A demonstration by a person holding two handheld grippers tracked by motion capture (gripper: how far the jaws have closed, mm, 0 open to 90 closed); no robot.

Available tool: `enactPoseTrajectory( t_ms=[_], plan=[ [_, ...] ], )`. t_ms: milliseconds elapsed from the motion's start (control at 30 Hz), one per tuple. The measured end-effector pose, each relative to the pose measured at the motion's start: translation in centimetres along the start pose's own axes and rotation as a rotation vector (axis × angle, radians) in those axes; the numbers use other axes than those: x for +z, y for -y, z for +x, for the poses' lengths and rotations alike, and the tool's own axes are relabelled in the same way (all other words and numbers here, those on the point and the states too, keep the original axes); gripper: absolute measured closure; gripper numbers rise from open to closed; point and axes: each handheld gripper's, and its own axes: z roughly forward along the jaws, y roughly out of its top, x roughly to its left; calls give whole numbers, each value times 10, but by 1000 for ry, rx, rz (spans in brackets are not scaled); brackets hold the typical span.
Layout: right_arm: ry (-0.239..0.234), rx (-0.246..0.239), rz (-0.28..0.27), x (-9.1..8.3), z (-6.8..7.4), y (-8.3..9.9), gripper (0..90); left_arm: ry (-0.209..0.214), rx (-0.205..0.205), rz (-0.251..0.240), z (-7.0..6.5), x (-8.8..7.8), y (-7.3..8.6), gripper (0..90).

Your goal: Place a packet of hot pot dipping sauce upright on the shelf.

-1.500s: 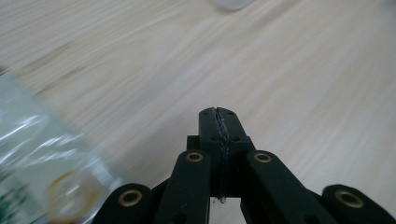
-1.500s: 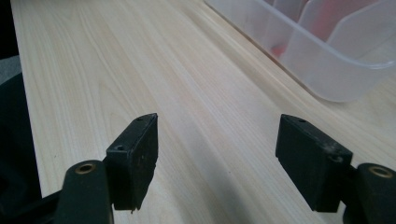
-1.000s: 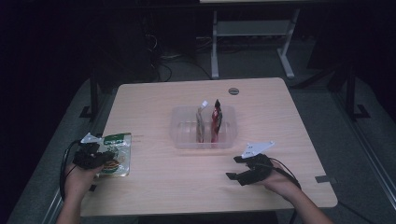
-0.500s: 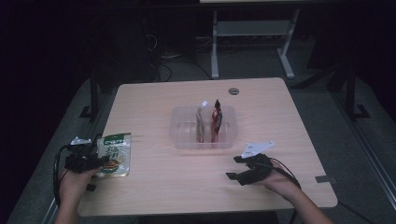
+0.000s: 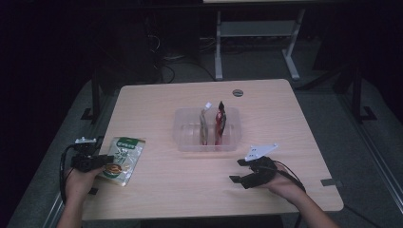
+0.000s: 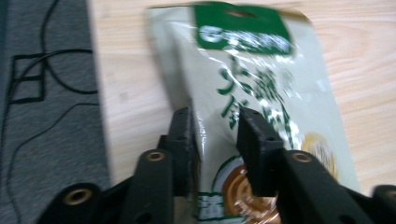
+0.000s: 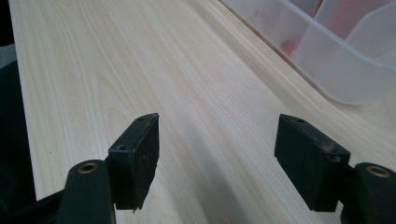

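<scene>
Two jaws astride green-topped pouch (image 6: 261,107), left gripper view.

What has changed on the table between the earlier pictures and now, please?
The left gripper drew back slightly toward the table's left edge at the near end of the green pouch. Its jaws have just been closing, with the pouch's edge between them. The pouch itself hardly shifted. The right gripper, open over bare table, and the clear bin with its two upright packets stayed as they were.
</scene>
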Motion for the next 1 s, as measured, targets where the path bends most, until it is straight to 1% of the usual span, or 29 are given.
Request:
enactPoseTrajectory(
  t_ms=[67, 100, 133, 200, 233, 267, 367, 467, 500, 533, 567, 633, 667, 700, 733, 767, 800, 867, 900, 933, 967, 1000],
  plan=[
    [-1, 4, 2, 0, 1, 0, 305, 33, 18, 7, -7, 3, -2, 718],
    [-1, 4, 2, 0, 1, 0, 305, 49, 36, 10, -11, 4, -3, 731],
    [-1, 4, 2, 0, 1, 0, 305, 71, 48, 10, -16, 6, -3, 739],
    [-1, -1, 1, 0, 0, 0, 305, 99, 74, 16, -24, 8, -4, 745],
    [0, -1, 1, 0, 0, 0, 306, 118, 98, 21, -29, 10, -5, 748],
    [-1, 4, 2, 0, 0, 0, 306, 131, 111, 25, -32, 11, -6, 752],
    [-1, 4, 3, 0, 1, 0, 306, 187, 158, 36, -45, 14, -8, 785],
    [-1, -2, 2, 0, 0, 0, 306, 229, 203, 44, -57, 18, -11, 817],
    [-2, 5, 5, 0, 1, 0, 307, 247, 217, 46, -61, 19, -11, 834],
    [-2, 6, 5, 0, 1, 0, 307, 265, 240, 52, -66, 20, -12, 849],
    [-2, 6, 5, 0, 1, 0, 307, 278, 249, 54, -69, 21, -13, 859],
    [-1, 4, 6, 0, 1, 0, 307, 308, 280, 65, -77, 23, -14, 875],
    [-1, 5, 6, 0, 1, 0, 306, 324, 301, 68, -80, 24, -14, 879],
    [-2, 4, 7, 0, 1, 0, 307, 348, 322, 76, -87, 25, -15, 883],
    [-1, 5, 6, 0, 1, 0, 307, 361, 335, 77, -92, 26, -15, 887],
    [-1, 5, 6, 0, 1, -1, 307, 372, 360, 87, -95, 27, -16, 889],
    [-1, 4, 7, 0, 1, -1, 307, 387, 369, 86, -100, 29, -16, 890],
    [-1, 1, 6, 0, 1, -1, 307, 411, 404, 97, -110, 31, -18, 892],
    [-1, 2, 6, 0, 1, -1, 307, 423, 409, 97, -114, 32, -18, 893],
    [0, 2, 6, 0, 1, -1, 307, 435, 425, 100, -119, 33, -18, 893],
    [-1, 3, 7, 0, 1, -1, 307, 449, 425, 106, -124, 35, -18, 894],
    [0, 3, 7, 0, 1, -1, 307, 464, 435, 106, -128, 36, -18, 895]
  ],
)
